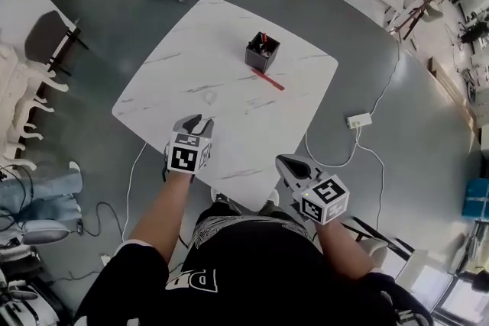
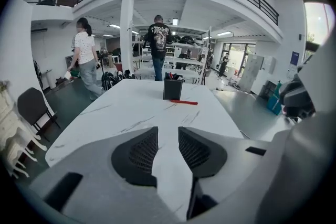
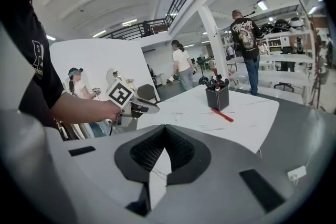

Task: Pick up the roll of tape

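A small, pale, see-through ring that may be the roll of tape lies on the white marble table, left of centre; it is too faint to be sure. My left gripper hovers just short of it over the near part of the table. Its jaws stand open with nothing between them. My right gripper is at the table's near edge with its pads closed together and empty. The ring does not show in either gripper view.
A black pen holder stands past the table's centre with a red pen lying beside it. A dark chair stands to the left. A power strip and cables lie on the floor at right. People walk beyond the table's far side.
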Demonstrator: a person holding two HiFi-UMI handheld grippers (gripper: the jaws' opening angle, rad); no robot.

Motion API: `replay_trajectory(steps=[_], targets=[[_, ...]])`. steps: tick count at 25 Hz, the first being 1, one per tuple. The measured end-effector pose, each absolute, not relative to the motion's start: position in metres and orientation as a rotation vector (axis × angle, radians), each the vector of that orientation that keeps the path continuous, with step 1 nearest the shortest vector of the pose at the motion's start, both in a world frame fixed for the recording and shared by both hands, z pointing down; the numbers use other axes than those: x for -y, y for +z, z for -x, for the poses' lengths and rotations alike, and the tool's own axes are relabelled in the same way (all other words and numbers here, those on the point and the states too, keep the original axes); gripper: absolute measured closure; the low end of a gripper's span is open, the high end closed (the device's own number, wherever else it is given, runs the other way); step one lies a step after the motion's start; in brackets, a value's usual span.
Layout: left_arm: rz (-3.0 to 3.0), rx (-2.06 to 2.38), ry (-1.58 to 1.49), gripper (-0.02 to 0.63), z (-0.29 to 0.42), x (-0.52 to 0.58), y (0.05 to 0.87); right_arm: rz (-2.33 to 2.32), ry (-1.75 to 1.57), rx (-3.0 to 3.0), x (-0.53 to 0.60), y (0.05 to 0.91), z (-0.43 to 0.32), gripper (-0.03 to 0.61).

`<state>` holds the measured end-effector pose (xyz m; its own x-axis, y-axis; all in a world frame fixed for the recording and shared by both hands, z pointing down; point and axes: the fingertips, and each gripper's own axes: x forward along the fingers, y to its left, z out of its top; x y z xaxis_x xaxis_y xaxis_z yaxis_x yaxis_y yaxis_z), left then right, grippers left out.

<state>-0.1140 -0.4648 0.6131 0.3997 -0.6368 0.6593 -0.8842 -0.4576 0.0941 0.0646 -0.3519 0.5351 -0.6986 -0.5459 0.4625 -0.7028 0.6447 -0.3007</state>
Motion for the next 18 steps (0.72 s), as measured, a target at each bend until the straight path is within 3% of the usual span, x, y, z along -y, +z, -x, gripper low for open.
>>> replay_trajectory(steps=[8,18], targets=[[-2.178,1.241,0.911,0.460,0.132,0.524,0.694,-1.151,0.734,2.424,0.344,0.551,-0.073,0.574],[-2.196,1.157,0.999,0.416,0.117,0.570,0.731,-1.332,0.814,2.303,0.337,0.565,-0.094,0.574]])
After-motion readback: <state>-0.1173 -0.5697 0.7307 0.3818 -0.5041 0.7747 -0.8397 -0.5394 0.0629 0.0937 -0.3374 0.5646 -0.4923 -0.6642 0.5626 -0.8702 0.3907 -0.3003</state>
